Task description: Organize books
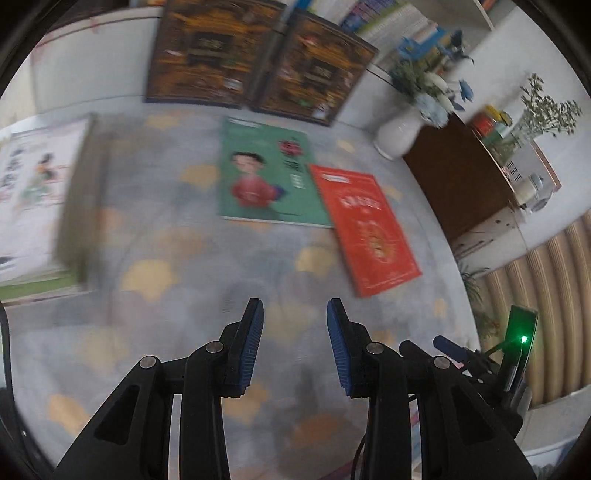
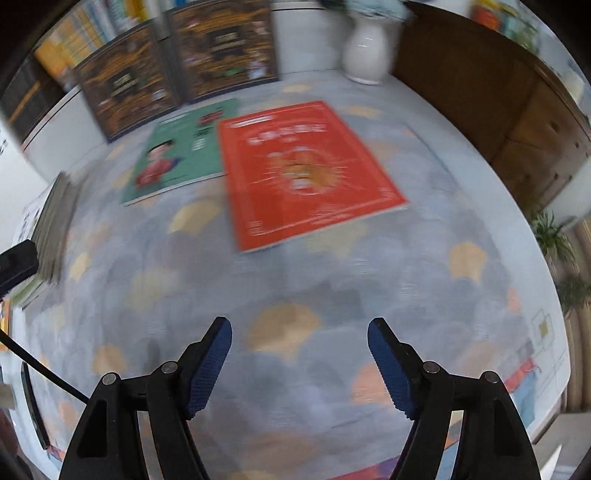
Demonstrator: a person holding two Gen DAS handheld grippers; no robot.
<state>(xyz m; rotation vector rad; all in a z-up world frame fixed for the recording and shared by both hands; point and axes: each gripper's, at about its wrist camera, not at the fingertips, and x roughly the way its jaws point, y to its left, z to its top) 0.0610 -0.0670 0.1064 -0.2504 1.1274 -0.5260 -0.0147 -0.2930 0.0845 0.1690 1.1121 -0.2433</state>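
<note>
The left gripper [image 1: 294, 308] hangs above the patterned cloth [image 1: 207, 258] with its blue-padded jaws apart and nothing between them; the right gripper [image 2: 299, 326] does the same, its jaws spread wider and likewise empty. Take the red book [image 1: 365, 229] as the landmark: it lies flat on the cloth, cover up, ahead and to the right of the left gripper and well apart from it. The green book [image 1: 267, 171] lies flat just beside the red book on its left; in the right wrist view the red book [image 2: 303, 166] overlaps the right edge of the green book [image 2: 177, 155]. Behind both, against the white wall, stands an opened dark brown book [image 1: 255, 59], upright with its two covers facing out. Far left of the red book sits a stack of books [image 1: 40, 206], its top cover pale with drawn figures; blur hides the details. Behind and to the right of the red book stands a white vase [image 1: 399, 134] with blue and white flowers, touching or just beside a brown cabinet [image 1: 458, 177]. Behind the brown book, further books stand in a row on a shelf [image 1: 384, 18]. Both views are smeared by motion.
</note>
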